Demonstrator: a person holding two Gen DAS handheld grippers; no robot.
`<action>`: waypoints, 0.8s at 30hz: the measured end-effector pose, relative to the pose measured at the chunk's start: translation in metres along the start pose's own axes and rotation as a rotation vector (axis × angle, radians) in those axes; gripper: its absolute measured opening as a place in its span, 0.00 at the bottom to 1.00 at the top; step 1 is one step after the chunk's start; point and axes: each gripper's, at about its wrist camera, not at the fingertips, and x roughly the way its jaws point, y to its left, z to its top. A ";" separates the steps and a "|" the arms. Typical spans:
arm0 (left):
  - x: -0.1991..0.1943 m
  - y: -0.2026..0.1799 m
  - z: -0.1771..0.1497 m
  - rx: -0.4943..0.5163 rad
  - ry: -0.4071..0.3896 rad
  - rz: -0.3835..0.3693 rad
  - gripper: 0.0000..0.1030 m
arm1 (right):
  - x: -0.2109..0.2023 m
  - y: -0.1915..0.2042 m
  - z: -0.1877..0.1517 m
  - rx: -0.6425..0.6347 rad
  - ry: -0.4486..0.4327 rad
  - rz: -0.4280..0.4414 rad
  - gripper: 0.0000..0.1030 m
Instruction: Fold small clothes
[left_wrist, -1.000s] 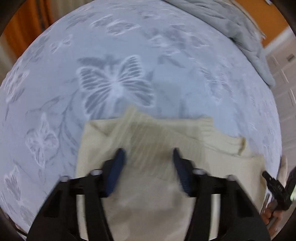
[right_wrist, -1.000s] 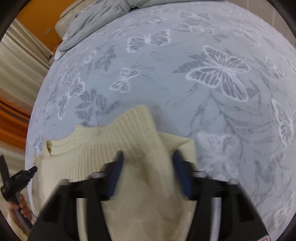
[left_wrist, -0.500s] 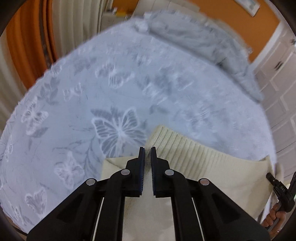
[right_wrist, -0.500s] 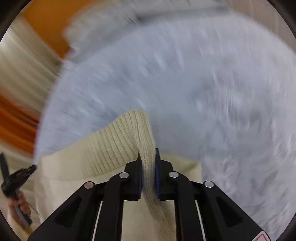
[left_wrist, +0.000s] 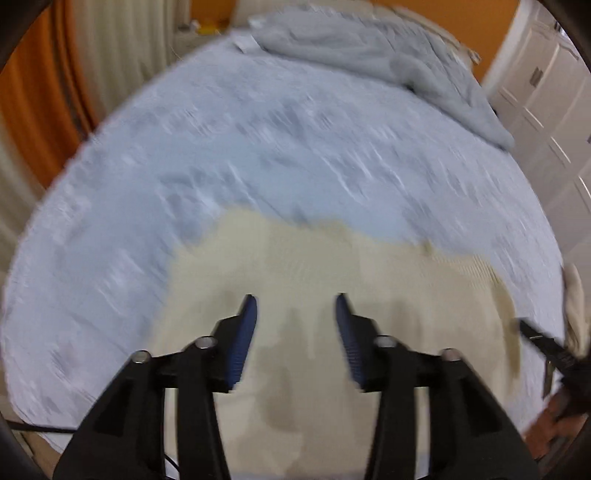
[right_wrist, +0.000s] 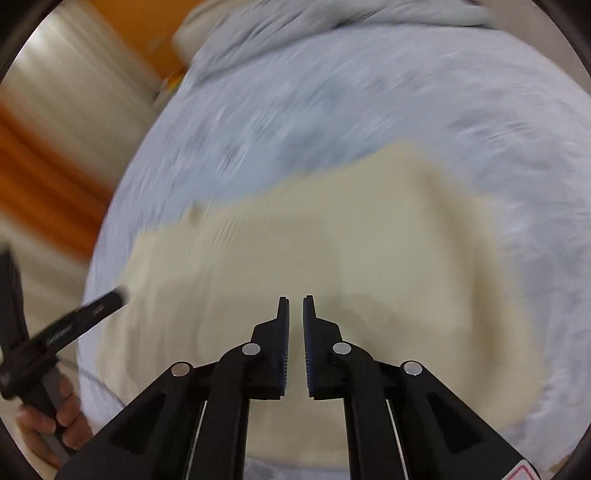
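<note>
Left claw (left_wrist: 294, 306): jaws opening, blue pads set apart, nothing between them; it hangs over the near part of the sweater.
Right claw (right_wrist: 296, 306): jaws closing to a narrow slit, no cloth caught between the pads; it hangs over the sweater too.
Sweater (right_wrist: 332, 251): one, cream knit, lying spread on the near end of the bed; a ribbed band shows along its far edge, though blur hides the detail.
Bed (left_wrist: 295, 147): one, covered in a pale blue-grey patterned sheet, the pattern smeared by motion.
Blanket (left_wrist: 369, 48): one, grey, rumpled in a heap at the far end of the bed, well apart from the sweater.
Hand (right_wrist: 55, 413): one seen at the left edge of the right wrist view, wrapped round a black handle.
Room: orange wall, pale curtain, white panelled doors beyond the bed.
</note>
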 end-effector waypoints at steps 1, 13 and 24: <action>0.010 -0.005 -0.006 0.006 0.025 0.002 0.44 | 0.019 0.009 -0.006 -0.046 0.043 -0.009 0.05; 0.050 -0.004 -0.032 -0.022 0.122 0.058 0.42 | 0.073 0.076 0.004 -0.173 0.155 -0.082 0.02; -0.033 0.119 -0.051 -0.424 -0.044 0.055 0.83 | 0.068 0.096 0.012 -0.156 0.174 -0.057 0.00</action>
